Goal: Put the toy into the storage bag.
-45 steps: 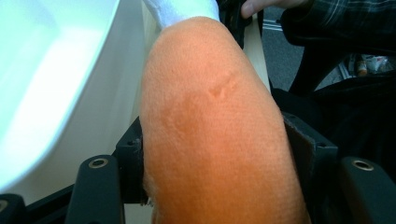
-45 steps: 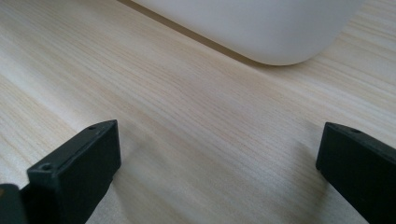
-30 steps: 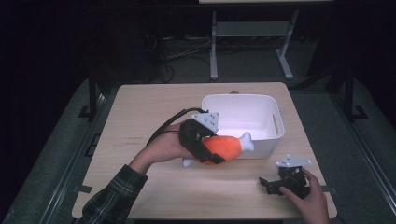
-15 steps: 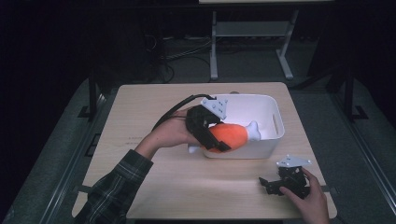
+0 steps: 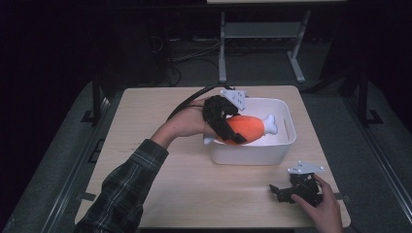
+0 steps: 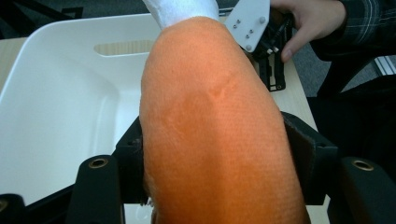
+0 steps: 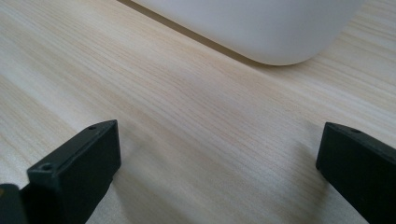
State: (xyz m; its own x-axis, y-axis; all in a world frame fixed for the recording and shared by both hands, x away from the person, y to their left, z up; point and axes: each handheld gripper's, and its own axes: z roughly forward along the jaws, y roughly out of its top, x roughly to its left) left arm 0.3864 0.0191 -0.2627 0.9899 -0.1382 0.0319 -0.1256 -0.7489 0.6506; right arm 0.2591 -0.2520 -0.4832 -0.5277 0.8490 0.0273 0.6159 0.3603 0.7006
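Observation:
An orange plush drumstick [image 5: 247, 127] with a white bone end hangs over the white bin [image 5: 286, 145], held by my left gripper [image 5: 228, 130], which is shut on its thick end. Seen from the left gripper view, the orange plush drumstick [image 6: 215, 126] bulges between the two black jaws above the white bin [image 6: 56, 93]. My right gripper [image 5: 282, 193] rests low on the wooden table [image 5: 160, 189] at the near right, open and holding nothing. In the right gripper view its jaws stand wide apart over bare wood, facing the white bin [image 7: 261, 28].
The bin sits on the right half of the table, with a handle slot [image 6: 122, 47] in its far wall. A metal stand [image 5: 257, 43] is on the dark floor beyond the table. Bare wood [image 5: 145, 121] lies to the left of the bin.
My left gripper has carried the drumstick up and to the right, from the table beside the bin's front left corner to above the bin's inside. The right gripper has stayed put.

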